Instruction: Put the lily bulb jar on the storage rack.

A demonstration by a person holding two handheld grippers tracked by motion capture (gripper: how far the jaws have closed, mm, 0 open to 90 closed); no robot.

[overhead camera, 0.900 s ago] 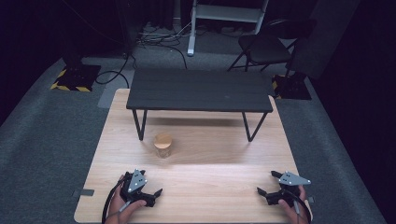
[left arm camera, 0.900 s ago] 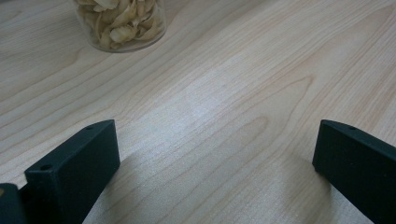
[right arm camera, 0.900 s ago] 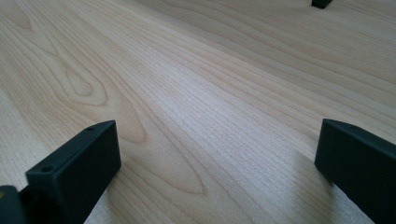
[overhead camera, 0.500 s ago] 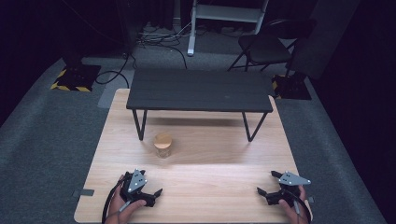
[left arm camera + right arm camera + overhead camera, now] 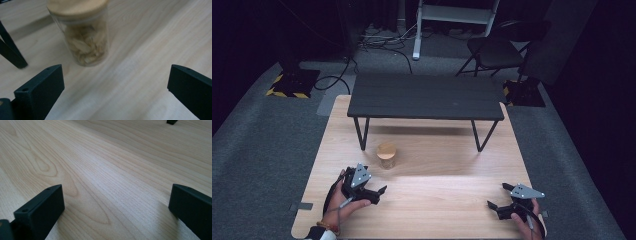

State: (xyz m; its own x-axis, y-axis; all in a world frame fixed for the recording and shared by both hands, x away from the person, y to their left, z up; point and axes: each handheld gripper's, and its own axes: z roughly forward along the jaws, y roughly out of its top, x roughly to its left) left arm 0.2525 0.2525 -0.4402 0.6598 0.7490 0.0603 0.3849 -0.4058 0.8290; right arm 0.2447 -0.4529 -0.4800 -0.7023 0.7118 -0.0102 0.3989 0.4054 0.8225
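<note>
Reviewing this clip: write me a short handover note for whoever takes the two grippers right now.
Left gripper: open, empty, low over the wooden table near its front left edge, aimed at the jar.
Right gripper: open, empty, near the front right edge, facing bare wood.
Jar: clear, wooden lid on, filled with pale pieces, upright just ahead of the left gripper, beside the left legs of the small black table. Nothing touches it.
Done: nothing visible so far.
Left: probably the whole job; the jar is nearest the left gripper, so a reach and grasp there looks like the likely first move.
</note>
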